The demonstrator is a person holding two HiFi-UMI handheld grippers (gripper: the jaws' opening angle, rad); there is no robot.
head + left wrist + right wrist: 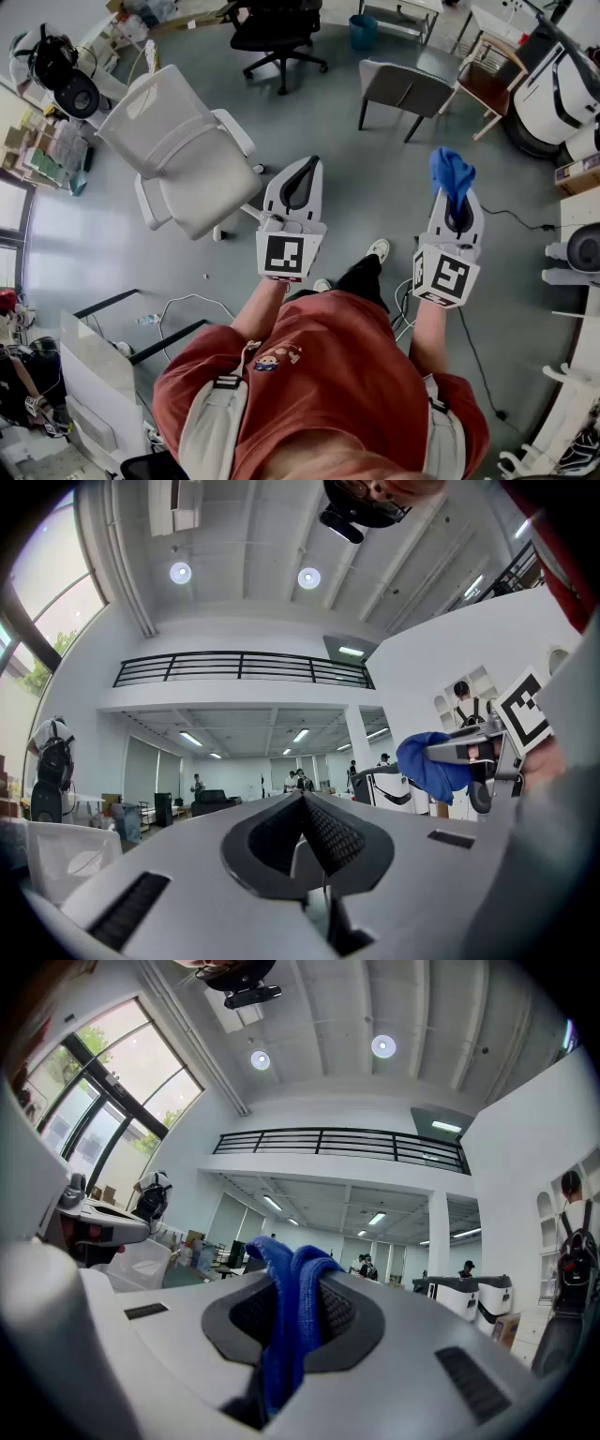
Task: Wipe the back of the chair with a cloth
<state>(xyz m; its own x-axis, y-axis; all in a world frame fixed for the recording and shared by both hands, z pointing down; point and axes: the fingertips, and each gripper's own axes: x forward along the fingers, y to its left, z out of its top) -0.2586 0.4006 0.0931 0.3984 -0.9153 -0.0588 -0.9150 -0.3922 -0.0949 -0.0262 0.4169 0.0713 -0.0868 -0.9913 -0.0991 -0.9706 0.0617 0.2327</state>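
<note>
Presently, cloth: a blue cloth [452,173] is grasped by the right gripper [457,208] and is held in the air over the grey floor [356,178]; one bunch of it is seen beyond the jaw tips.
Right gripper: the jaws are clenched on the blue cloth [291,1326], which fills the gap between them in the right gripper view [291,1288].
Left gripper: the left gripper [307,173] is held beside the right one; its jaws [305,832] are pressed together and nothing is held between them.
Chair: a white office chair [202,183] is placed to the left, just beyond the left gripper; its mesh back [155,108] is touched by neither gripper, and the cloth is well apart from it.
Markings: a black-and-white square marker is carried on the left cube [284,256] and on the right cube [441,277]; a small cartoon print is seen on the red shirt [319,394], its writing too small to be read.
Far side: a grey chair [403,89] and a black office chair [277,28] are seen.
</note>
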